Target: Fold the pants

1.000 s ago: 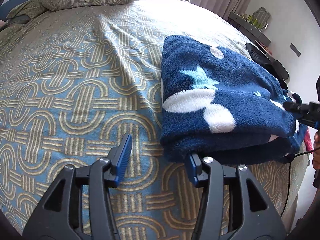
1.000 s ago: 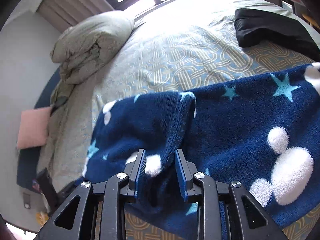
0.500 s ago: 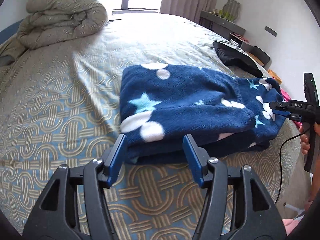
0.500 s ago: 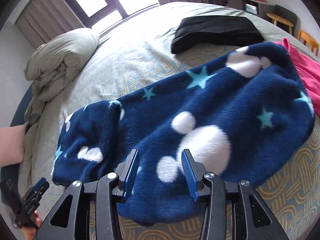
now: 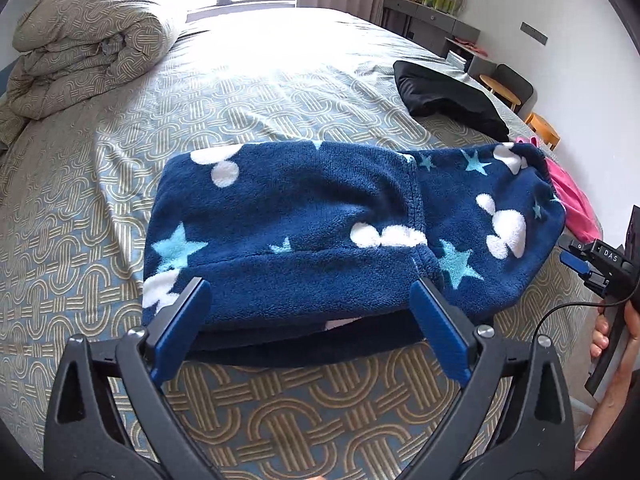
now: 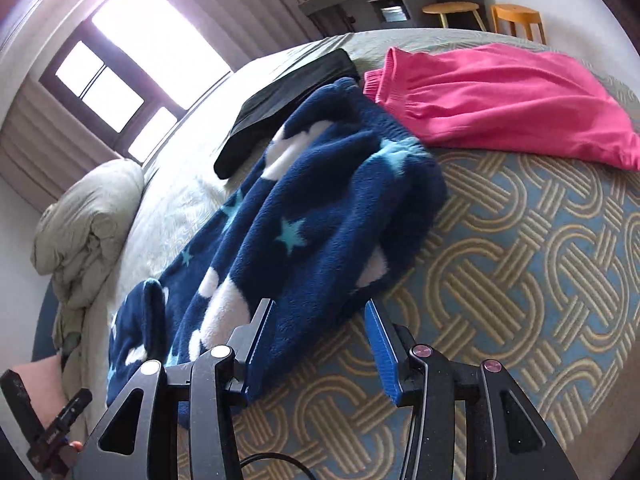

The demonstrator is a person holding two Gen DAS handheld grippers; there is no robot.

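- A bed [image 5: 120, 208] with a blue, gold-looped cover, rolled duvet [image 5: 88, 40] by the window.
- Navy fleece pants [image 5: 320, 224] with stars lie folded mid-bed, beside pink clothing [image 6: 500, 96].
- Left gripper [image 5: 310, 328] and right gripper [image 6: 320, 344] have fingers spread, empty.

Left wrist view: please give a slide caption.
Open left gripper facing folded navy star-print pants on the bed.

The right hand-held gripper [image 6: 320, 344] is seen with its blue-padded jaws spread apart and nothing between them. The folded navy pants [image 6: 304, 240], patterned with stars and white shapes, are laid on the patterned bed [image 6: 520, 280]. A pink garment [image 6: 500, 100] and a black garment [image 6: 280, 108] are laid beyond them. A rolled duvet [image 6: 88, 224] is seen at the left.
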